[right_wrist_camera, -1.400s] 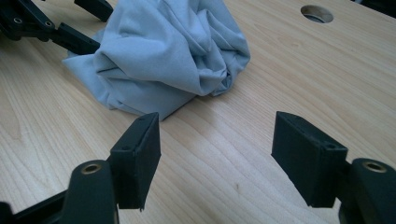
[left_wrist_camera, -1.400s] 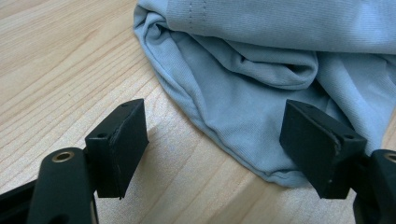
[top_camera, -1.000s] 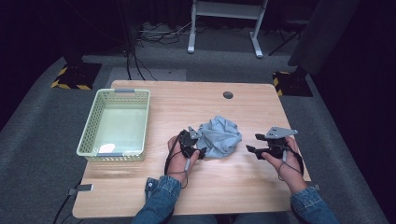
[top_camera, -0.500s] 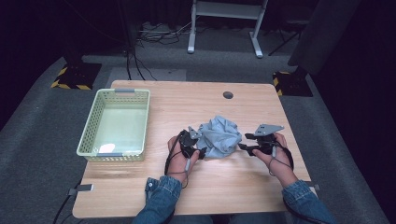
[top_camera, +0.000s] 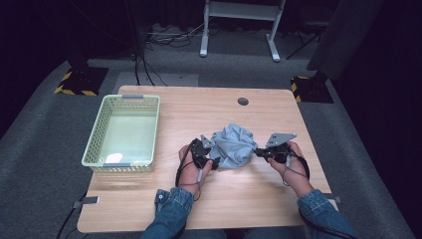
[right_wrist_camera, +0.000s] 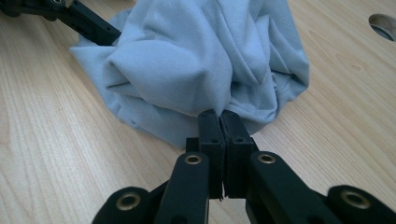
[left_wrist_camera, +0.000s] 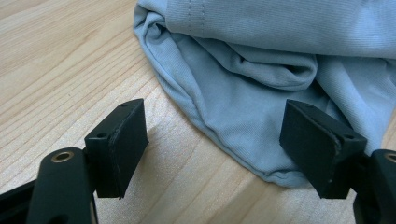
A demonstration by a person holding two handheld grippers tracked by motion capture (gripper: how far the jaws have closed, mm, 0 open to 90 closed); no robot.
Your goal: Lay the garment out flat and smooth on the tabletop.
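Note:
A crumpled grey cloth (top_camera: pixel 234 144) lies in a heap on the wooden table (top_camera: pixel 149 199), between the two hand-held grippers. My left gripper (top_camera: pixel 211 152) sits at the cloth's left side. In the left gripper view its jaws (left_wrist_camera: pixel 219 140) stand wide open, with the hem of the cloth (left_wrist_camera: pixel 261 93) lying between them, not pinched. My right gripper (top_camera: pixel 256 152) is at the cloth's right edge. Its jaws (right_wrist_camera: pixel 218 116) have just been closing and now stand together, pinching a fold at the bottom of the cloth (right_wrist_camera: pixel 201 60). The left gripper (right_wrist_camera: pixel 88 23) shows beyond the heap.
A pale green mesh basket (top_camera: pixel 94 134) stands at the table's left, with a small white object (top_camera: pixel 112 158) inside. A round cable hole (top_camera: pixel 243 101) is near the far edge. Beyond the table lie grey carpet, cables and a white stand.
The right hand has moved left up to the cloth, and its jaws have come together on the cloth's edge. The left hand has stayed in place.

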